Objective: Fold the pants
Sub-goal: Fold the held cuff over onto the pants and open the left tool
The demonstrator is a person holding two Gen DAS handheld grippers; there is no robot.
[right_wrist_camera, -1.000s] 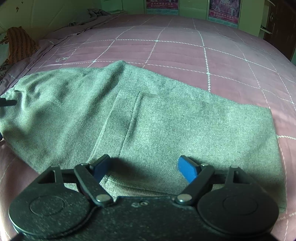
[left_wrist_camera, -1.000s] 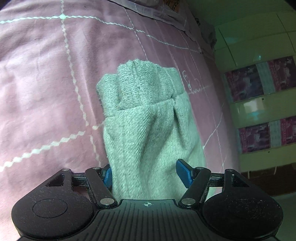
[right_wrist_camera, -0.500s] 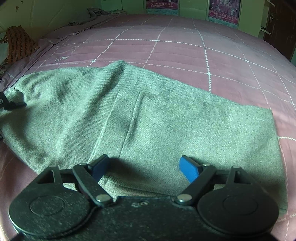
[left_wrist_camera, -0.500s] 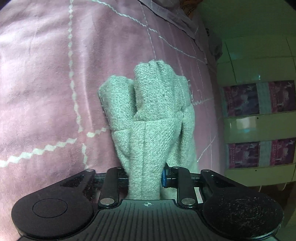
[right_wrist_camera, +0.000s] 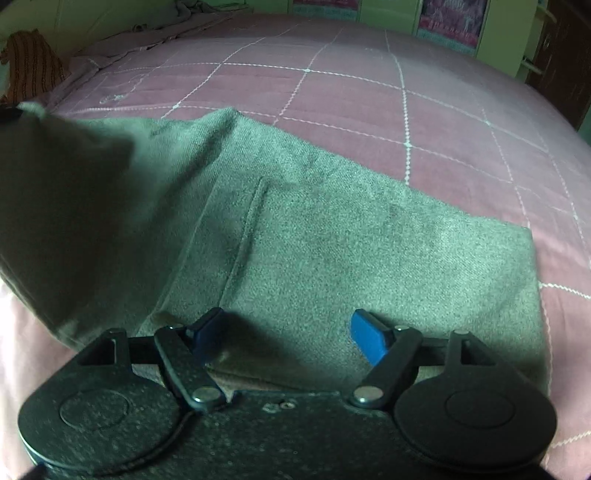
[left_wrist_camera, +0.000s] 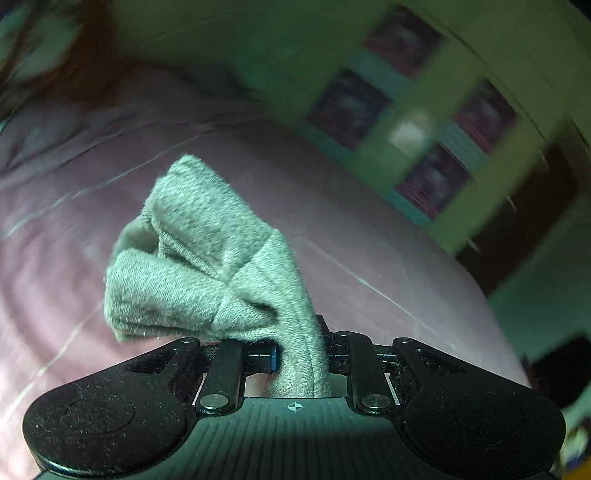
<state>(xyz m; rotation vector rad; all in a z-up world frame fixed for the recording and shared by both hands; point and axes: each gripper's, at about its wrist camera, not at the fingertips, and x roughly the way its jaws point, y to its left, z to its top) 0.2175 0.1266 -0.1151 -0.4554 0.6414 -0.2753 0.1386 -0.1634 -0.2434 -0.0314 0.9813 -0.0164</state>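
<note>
On the pink bed (right_wrist_camera: 369, 92), left gripper (left_wrist_camera: 301, 354) jaws clench the bunched pants (right_wrist_camera: 332, 251); right gripper (right_wrist_camera: 284, 334) jaws, closing, straddle them ungripped

Pink quilted bed (right_wrist_camera: 369, 92) — green walls (right_wrist_camera: 92, 14) (dim).

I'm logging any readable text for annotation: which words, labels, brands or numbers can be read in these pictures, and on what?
None can be read.
Wall posters: printed, but too small and blurred to read.
Embroidered motif on the pink bedspread: too small to tell.
Grey pants: no label shows.
</note>
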